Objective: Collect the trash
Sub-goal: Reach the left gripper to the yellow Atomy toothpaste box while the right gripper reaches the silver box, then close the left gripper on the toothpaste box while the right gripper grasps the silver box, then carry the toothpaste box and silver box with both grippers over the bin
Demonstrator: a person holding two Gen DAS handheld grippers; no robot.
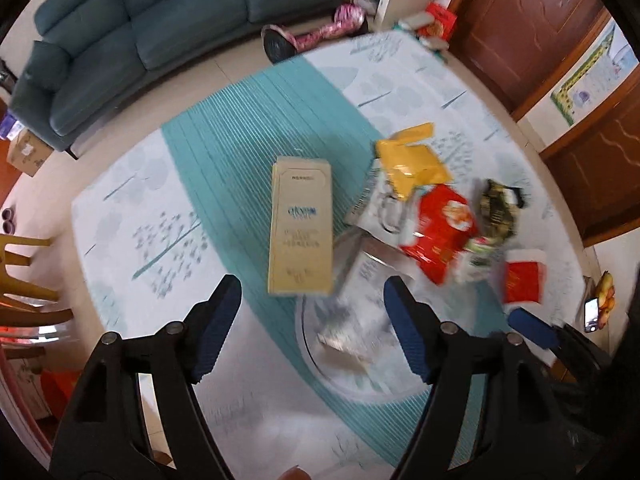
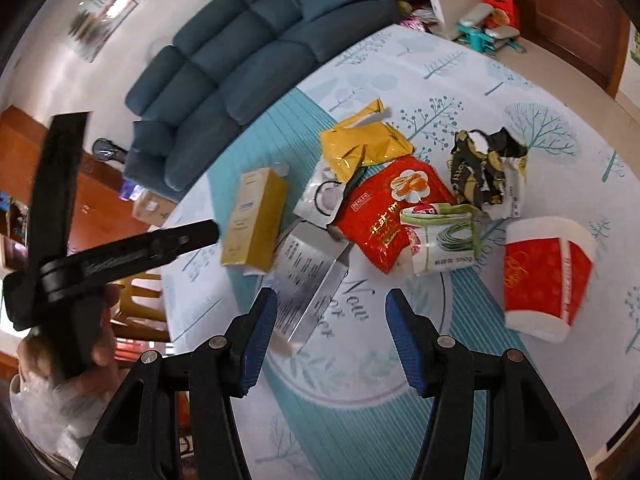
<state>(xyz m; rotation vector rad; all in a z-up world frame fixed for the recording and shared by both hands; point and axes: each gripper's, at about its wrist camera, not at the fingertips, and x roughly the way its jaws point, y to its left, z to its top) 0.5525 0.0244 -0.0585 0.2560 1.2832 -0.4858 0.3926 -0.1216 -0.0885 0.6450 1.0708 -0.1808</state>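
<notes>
Beige box (image 1: 301, 224) lying on mat (image 1: 248, 128), both grippers' fingers apart, empty

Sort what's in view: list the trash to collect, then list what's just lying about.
Trash: tall beige box, yellow bag, red snack bag, green-and-white packet, red paper cup, silver leaflet, dark crumpled wrapper.
Lying about: sofa, pink hoverboard, phone.

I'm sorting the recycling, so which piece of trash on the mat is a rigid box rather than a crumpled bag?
The tall yellow carton, lying at the left edge of the pile; it keeps flat faces and square corners.
</notes>
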